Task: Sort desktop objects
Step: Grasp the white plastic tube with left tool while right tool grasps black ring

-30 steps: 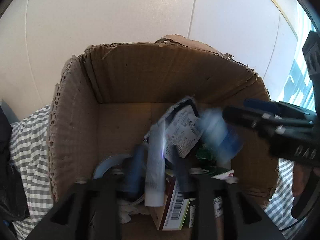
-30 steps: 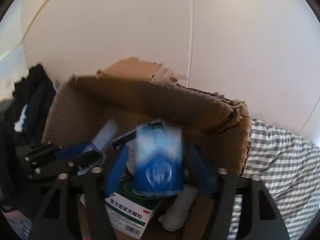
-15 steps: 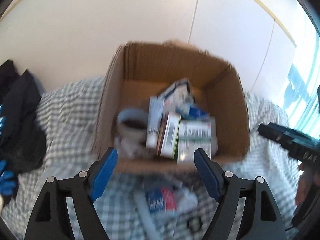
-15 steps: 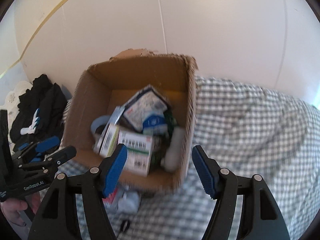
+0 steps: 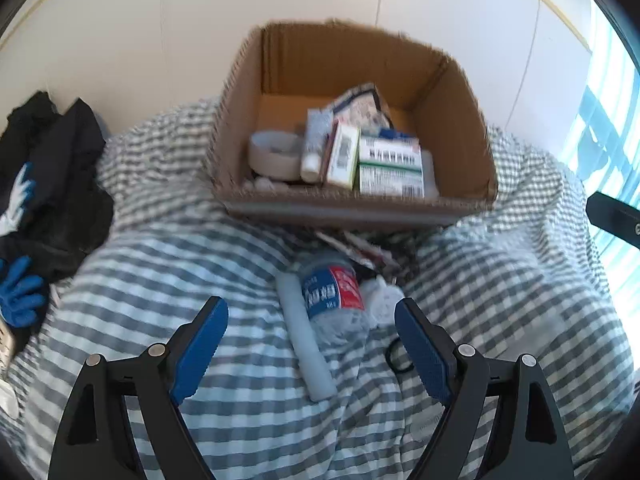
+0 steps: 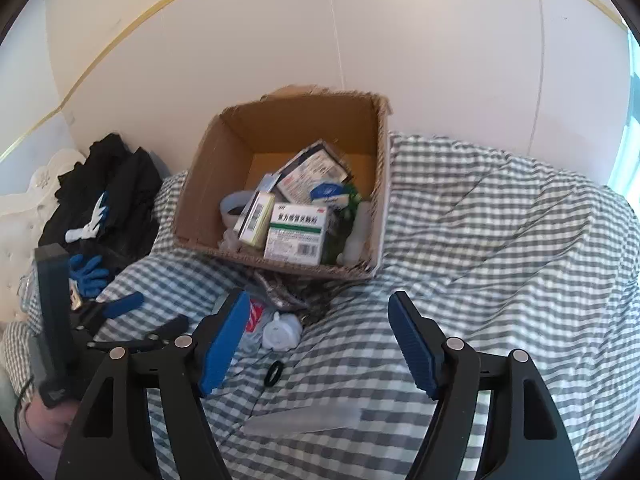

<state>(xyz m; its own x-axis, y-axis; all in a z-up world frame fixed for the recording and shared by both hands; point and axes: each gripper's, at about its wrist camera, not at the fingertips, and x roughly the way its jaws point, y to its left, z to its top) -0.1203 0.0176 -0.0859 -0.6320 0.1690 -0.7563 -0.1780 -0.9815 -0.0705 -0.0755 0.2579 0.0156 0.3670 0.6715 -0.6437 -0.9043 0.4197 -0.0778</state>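
A cardboard box [image 5: 352,210] stands on a grey checked bedspread against the wall and holds several things, among them a green-and-white medicine carton [image 5: 390,168], a tube and a tape roll. In front of it lie a crushed bottle [image 5: 334,294] with a blue-and-red label, a translucent stick [image 5: 304,340] and a black ring [image 5: 398,354]. My left gripper [image 5: 310,312] hovers over the bottle, its jaws opening and gripping nothing. My right gripper [image 6: 318,308] is back from the box [image 6: 382,200], its jaws opening and empty, above the ring [image 6: 274,372] and a white round cap [image 6: 282,330].
Black clothing [image 6: 108,196] and a blue glove [image 6: 88,274] lie to the left of the box. A white headboard [image 6: 36,196] is at the far left, a bright window at the right. The left gripper [image 6: 120,306] and the hand holding it show at the lower left.
Both grippers have pulled back from inside the box. The tube and blue pack that were between their fingers now lie in the box. The left jaws stand wider.
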